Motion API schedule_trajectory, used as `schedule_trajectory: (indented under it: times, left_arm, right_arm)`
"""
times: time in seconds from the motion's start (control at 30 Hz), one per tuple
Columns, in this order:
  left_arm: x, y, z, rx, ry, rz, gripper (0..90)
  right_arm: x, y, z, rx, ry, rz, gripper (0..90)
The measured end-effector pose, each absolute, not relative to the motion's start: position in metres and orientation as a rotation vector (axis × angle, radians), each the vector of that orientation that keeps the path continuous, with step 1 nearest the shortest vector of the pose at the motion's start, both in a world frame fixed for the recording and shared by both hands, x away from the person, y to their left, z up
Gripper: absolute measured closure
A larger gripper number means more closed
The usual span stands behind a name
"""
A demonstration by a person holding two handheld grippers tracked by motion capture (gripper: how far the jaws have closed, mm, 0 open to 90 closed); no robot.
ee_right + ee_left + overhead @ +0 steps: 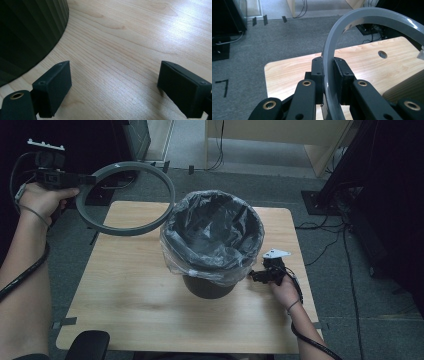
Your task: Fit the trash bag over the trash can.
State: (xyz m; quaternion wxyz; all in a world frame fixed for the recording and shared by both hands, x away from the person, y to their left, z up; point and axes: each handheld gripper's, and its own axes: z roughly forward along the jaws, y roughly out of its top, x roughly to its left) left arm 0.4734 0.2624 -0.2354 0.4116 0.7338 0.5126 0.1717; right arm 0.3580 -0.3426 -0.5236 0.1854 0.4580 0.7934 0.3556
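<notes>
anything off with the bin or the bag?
The ring is off the bin, held up at the table's left corner by the left tool. The bag hangs loose over the rim, unclamped. Nothing spilled.

ring (pixel 125 200) left of bin (pixel 212 240) (on table (pixel 125 285))

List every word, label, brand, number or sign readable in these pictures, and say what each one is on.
None: no readable text in any view.
The grey ring in the left gripper, the bin, its clear bag and the table are unmarked.
Black tape marks on the carpet are not letters.
</notes>
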Motion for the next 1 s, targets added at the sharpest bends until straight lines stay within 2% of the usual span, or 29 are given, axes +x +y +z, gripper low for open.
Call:
schedule_trajectory:
  times: [0.47,1.0]
  left_arm:
    - [0.474,0.269,-0.217,1.821,1.278,0.400,79.3]
    - [0.481,0.229,-0.206,1.874,1.180,0.332,79.3]
  right_arm:
    - [0.358,-0.343,-0.524,1.286,2.235,1.002,11.2]
    - [0.358,-0.343,-0.524,1.289,2.234,1.002,11.2]
